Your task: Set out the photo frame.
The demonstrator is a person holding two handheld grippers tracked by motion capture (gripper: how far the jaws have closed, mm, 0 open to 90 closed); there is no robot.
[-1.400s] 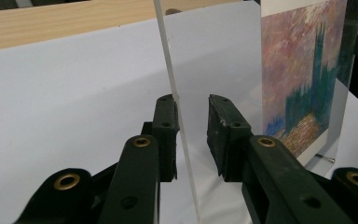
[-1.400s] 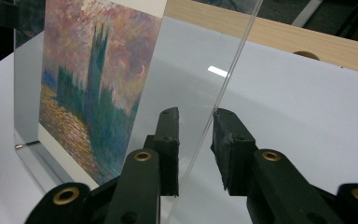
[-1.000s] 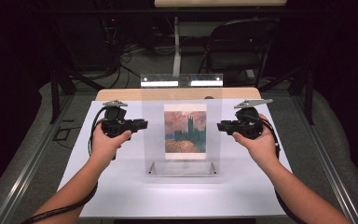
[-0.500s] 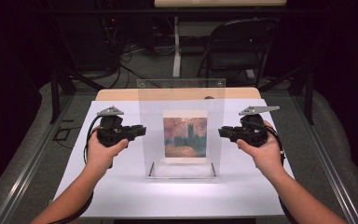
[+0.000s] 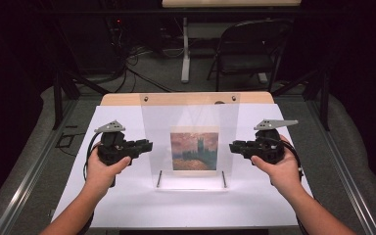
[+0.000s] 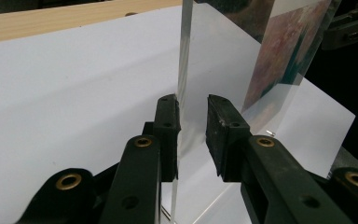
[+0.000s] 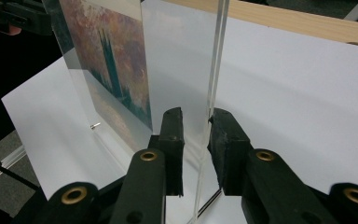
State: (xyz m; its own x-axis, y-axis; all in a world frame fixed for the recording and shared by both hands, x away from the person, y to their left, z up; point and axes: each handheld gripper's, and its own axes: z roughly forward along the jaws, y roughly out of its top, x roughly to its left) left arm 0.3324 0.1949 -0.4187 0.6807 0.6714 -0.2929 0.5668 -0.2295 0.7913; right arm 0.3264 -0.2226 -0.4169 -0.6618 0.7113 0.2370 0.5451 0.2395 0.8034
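A clear acrylic frame (image 5: 191, 112) stands upright on the white sheet (image 5: 274, 196), with a painting print (image 5: 194, 151) of towers under a reddish sky in its lower middle. My left gripper (image 5: 149, 146) is open at the frame's left edge. In the left gripper view the edge of the acrylic frame (image 6: 183, 56) runs between the jaws, close to the left one, with a gap to the right one. My right gripper (image 5: 231, 146) is open at the right edge. In the right gripper view the acrylic frame (image 7: 214, 56) passes next to the right jaw.
Two thin metal pins (image 5: 159, 178) stick forward from the frame's foot. The wooden tabletop (image 5: 122, 99) shows behind the sheet. A dark chair (image 5: 247, 49) and cables stand on the floor beyond the table. Metal rails (image 5: 24, 181) run along both sides.
Both grippers have come down and toward the near side along the frame's side edges. The bright glare on the frame's top has gone and the frame looks lower.
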